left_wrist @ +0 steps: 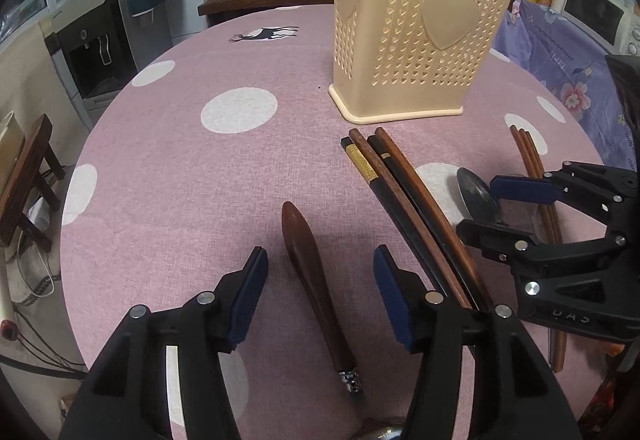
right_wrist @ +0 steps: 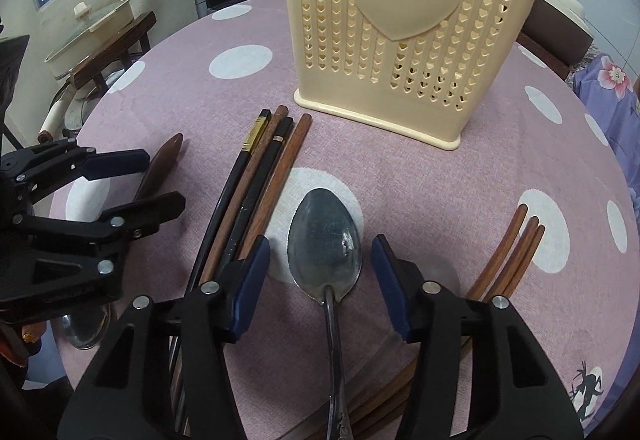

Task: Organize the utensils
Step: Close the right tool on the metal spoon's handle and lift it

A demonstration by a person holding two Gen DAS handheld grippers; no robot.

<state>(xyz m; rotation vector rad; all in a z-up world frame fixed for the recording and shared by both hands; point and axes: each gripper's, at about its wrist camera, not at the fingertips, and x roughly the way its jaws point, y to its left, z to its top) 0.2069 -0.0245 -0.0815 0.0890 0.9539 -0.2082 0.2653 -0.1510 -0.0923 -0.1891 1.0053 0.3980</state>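
A cream perforated utensil holder (left_wrist: 412, 39) (right_wrist: 400, 39) stands upright on the pink dotted tablecloth (left_wrist: 200, 179). A dark wooden utensil with a metal end (left_wrist: 316, 280) lies flat between the fingers of my left gripper (left_wrist: 320, 254), which is open and does not touch it. My right gripper (right_wrist: 320, 240) is open around the bowl of a metal spoon (right_wrist: 324, 236), with a gap on both sides. A bundle of black and brown chopsticks (right_wrist: 260, 179) (left_wrist: 400, 191) lies between the two grippers. Three brown chopsticks (right_wrist: 516, 252) lie to the right.
The table is round, with its edge near on the left and right. A second metal spoon bowl (right_wrist: 86, 328) lies under my left gripper (right_wrist: 162, 179). A water dispenser (left_wrist: 92, 39) and a wooden stool (left_wrist: 28, 175) stand left of the table, and a microwave (left_wrist: 596, 15) stands at the far right.
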